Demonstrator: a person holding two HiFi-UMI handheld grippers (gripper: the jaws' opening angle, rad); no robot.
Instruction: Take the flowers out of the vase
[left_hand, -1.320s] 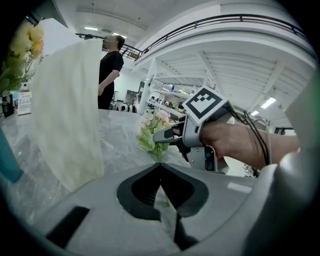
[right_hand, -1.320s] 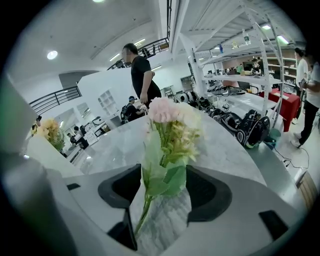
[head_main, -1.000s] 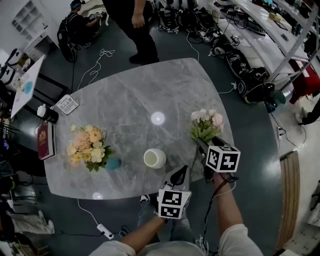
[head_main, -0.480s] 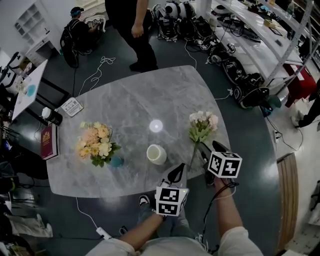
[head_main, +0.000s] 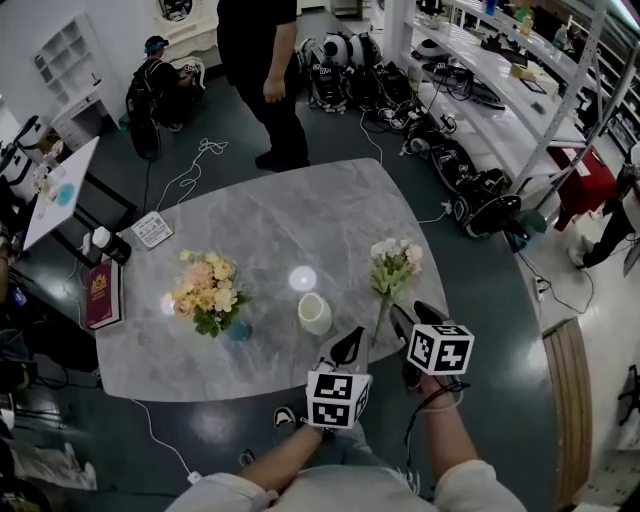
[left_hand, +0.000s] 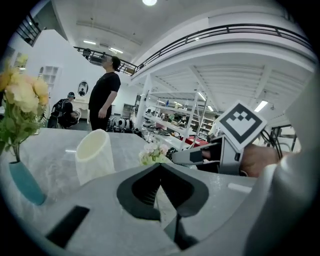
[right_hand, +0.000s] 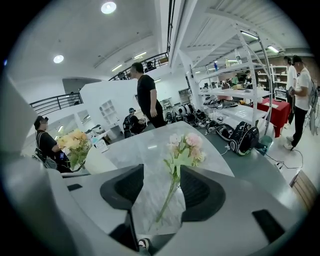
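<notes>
The flowers (head_main: 393, 268) are being held aloft at centre right, the stem lying between the spread jaws of the right gripper (head_main: 411, 313). The left gripper (head_main: 352, 340) is being held pressed together, lower right of the vase (head_main: 313, 312).

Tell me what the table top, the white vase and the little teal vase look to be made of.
Table top: grey stone or a marble-look slab, veined and polished, since bright spots of light reflect in it.
White vase: cream, matte, faintly textured wall; ceramic or plastic, can't tell which.
Teal vase: smooth, even colour; likely glazed ceramic or glass.
</notes>
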